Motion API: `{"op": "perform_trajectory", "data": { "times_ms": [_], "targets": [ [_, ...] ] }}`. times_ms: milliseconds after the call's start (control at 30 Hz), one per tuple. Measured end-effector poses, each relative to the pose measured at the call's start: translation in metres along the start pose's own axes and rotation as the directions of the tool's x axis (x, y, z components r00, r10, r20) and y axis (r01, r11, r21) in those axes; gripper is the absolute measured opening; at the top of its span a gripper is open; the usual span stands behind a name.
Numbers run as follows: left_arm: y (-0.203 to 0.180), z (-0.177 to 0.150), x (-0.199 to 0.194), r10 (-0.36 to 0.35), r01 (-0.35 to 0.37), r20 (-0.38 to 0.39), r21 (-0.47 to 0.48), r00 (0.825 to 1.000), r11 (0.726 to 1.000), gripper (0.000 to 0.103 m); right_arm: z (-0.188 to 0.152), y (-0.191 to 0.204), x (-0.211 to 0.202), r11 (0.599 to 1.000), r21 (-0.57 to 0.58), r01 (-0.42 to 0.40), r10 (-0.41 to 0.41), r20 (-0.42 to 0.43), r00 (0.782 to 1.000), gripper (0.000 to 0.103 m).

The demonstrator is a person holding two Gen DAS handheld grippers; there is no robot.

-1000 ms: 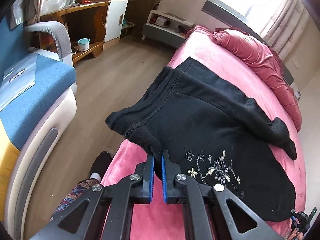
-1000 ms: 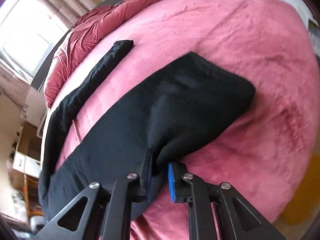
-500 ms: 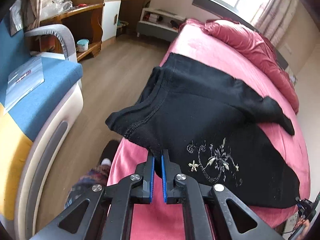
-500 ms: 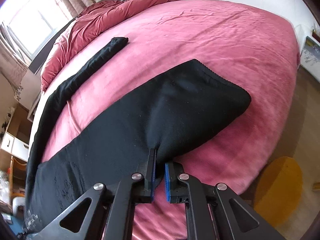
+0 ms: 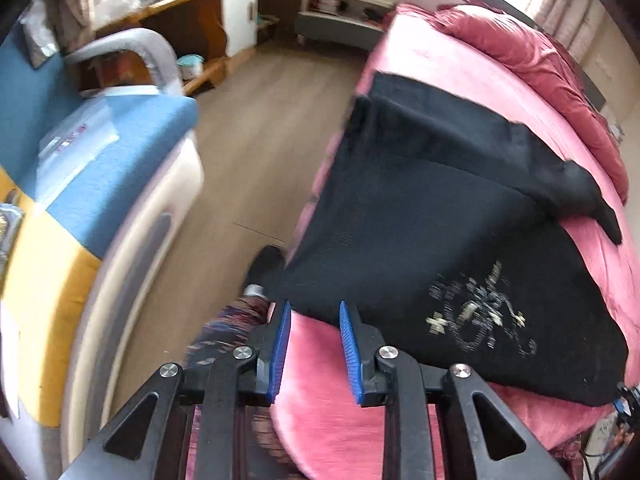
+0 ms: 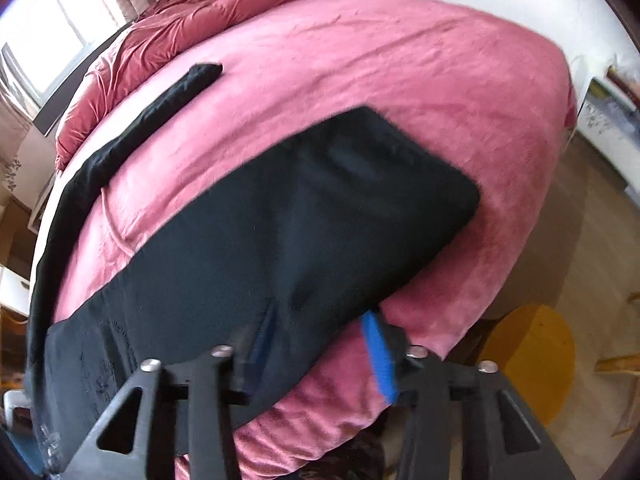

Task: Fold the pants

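Pants (image 5: 432, 216): black, spread flat on the pink bed (image 6: 400, 80); one leg trails toward the pillows.
Handling: likely soft, limp and light, so edges would sag; best taken at hem or waistband corners.
Left gripper (image 5: 312, 312): jaws opening, blue pads apart; the waist-end edge lies just ahead, unclamped.
Right gripper (image 6: 320, 322): jaws opening; the leg's near edge lies between the pads, not pinched.
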State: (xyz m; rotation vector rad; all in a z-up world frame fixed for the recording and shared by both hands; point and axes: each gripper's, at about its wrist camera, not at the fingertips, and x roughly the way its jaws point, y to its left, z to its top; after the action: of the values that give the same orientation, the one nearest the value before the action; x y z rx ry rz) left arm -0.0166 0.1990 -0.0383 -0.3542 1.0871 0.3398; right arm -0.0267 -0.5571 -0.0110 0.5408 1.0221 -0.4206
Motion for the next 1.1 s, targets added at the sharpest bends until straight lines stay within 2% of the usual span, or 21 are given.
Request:
{"op": "perform_trajectory", "data": {
  "times_ms": [100, 167, 300, 400, 467, 533, 633, 767, 833, 900, 1000, 1100],
  "targets": [
    [0.016, 0.008, -0.011, -0.003, 0.005, 0.049, -0.040, 0.999, 0.999, 0.026, 0.004, 0.010, -0.014, 0.998, -0.040, 0.041, -0.039, 0.050, 0.998, 0.048],
    [0.017, 0.021, -0.017, -0.028, 0.034, 0.086, -0.062, 0.996, 0.997, 0.026, 0.008, 0.025, -0.023, 0.996, -0.073, 0.056, -0.050, 0.084, 0.995, 0.052],
    [0.007, 0.048, -0.016, -0.090, 0.099, 0.108, -0.073, 0.990, 0.992, 0.026, 0.010, 0.068, -0.028, 0.986, -0.167, 0.025, -0.006, 0.112, 0.994, 0.063],
    [-0.008, 0.074, -0.010, -0.139, 0.147, 0.122, -0.059, 0.983, 0.987, 0.029, 0.006, 0.108, -0.025, 0.964, -0.265, 0.011, 0.020, 0.114, 0.993, 0.063],
    [-0.022, 0.084, -0.004, -0.170, 0.175, 0.111, -0.046, 0.979, 0.983, 0.029, 0.002, 0.131, -0.019, 0.952, -0.304, -0.028, 0.057, 0.087, 0.995, 0.064],
    [-0.031, 0.096, 0.003, -0.186, 0.191, 0.103, -0.042, 0.977, 0.981, 0.031, 0.000, 0.148, -0.012, 0.943, -0.333, -0.029, 0.057, 0.073, 0.996, 0.064],
    [-0.047, 0.118, 0.020, -0.190, 0.192, 0.081, -0.023, 0.979, 0.981, 0.032, -0.005, 0.161, 0.002, 0.938, -0.345, -0.030, 0.047, 0.038, 0.998, 0.072],
    [-0.059, 0.144, 0.045, -0.204, 0.205, 0.047, -0.033, 0.978, 0.978, 0.032, 0.005, 0.122, 0.040, 0.977, -0.198, 0.084, -0.098, -0.065, 0.993, 0.072],
    [-0.063, 0.153, 0.051, -0.218, 0.219, 0.036, -0.042, 0.975, 0.975, 0.032, 0.008, 0.089, 0.045, 0.987, -0.074, 0.144, -0.150, -0.069, 0.986, 0.073],
    [-0.065, 0.165, 0.062, -0.213, 0.215, 0.029, -0.056, 0.977, 0.975, 0.032, 0.010, 0.052, 0.043, 0.978, 0.046, 0.202, -0.199, -0.060, 0.978, 0.073],
    [-0.071, 0.190, 0.082, -0.208, 0.208, 0.012, -0.075, 0.978, 0.975, 0.032, 0.011, 0.024, 0.039, 0.960, 0.105, 0.259, -0.256, -0.046, 0.966, 0.073],
    [-0.075, 0.214, 0.104, -0.220, 0.217, -0.016, -0.115, 0.975, 0.969, 0.032, 0.015, 0.028, 0.032, 0.948, 0.105, 0.301, -0.302, -0.008, 0.953, 0.073]
  ]
}}
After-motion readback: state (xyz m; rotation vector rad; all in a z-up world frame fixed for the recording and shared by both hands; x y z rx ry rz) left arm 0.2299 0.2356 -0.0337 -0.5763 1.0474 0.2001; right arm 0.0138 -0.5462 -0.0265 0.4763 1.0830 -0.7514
